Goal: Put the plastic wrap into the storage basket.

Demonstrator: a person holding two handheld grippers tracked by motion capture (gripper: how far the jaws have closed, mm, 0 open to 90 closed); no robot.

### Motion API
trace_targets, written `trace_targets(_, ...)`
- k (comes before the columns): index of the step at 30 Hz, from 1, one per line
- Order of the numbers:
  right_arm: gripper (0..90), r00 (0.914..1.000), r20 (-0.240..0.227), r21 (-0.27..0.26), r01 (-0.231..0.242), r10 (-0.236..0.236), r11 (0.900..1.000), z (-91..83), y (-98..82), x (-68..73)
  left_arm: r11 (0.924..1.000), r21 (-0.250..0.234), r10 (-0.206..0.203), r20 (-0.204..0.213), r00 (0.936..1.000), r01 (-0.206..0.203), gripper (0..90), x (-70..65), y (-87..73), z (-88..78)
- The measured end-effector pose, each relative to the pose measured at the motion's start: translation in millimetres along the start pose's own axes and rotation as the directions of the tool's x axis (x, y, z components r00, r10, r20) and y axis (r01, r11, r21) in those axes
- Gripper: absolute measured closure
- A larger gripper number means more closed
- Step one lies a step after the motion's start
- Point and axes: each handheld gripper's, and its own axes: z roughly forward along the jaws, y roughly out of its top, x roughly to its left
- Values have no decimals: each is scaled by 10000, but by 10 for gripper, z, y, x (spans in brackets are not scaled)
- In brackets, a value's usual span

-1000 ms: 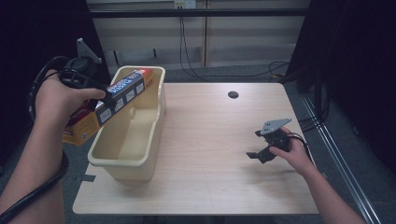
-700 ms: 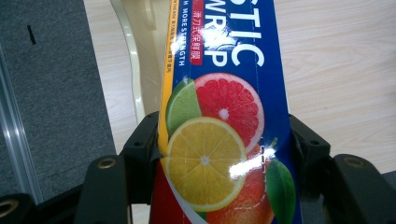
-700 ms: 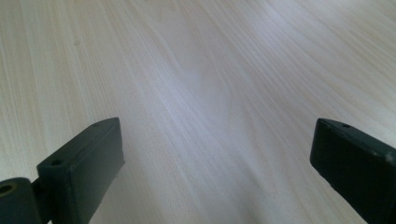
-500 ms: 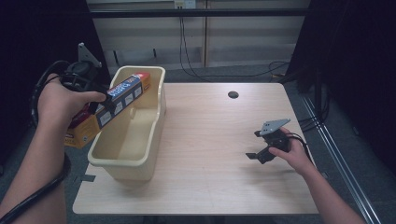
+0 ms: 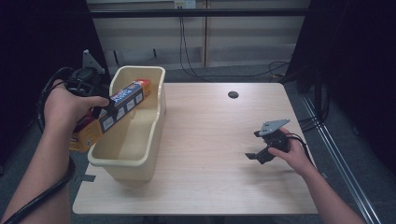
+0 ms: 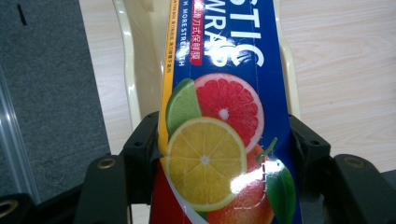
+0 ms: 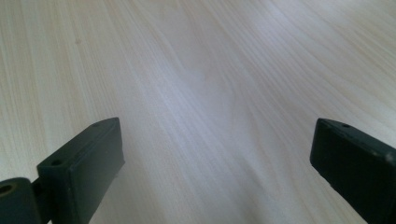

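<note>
One pale wooden table (image 5: 210, 140) is being viewed from above amid dark surroundings; a cream bin (image 5: 133, 140) is seen at its left edge, nothing visible inside. The plastic-wrap box (image 5: 114, 109) is being held slanted over the bin's rim. Left gripper view: the box (image 6: 219, 116) is being clamped by the left gripper (image 6: 219, 154). Right gripper view: the right gripper (image 7: 210, 163) is being held wide apart over bare wood.

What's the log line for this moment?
left gripper: shut on plastic wrap box | box: tilted over tub rim | right gripper: open, above table
</note>
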Motion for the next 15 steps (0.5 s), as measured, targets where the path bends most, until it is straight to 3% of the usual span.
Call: trace_targets(15,25,10000,-9,-80,23,-23,10000,-22,-2,-9,9986,496,-188,112,9998,182,400,2,-31,190)
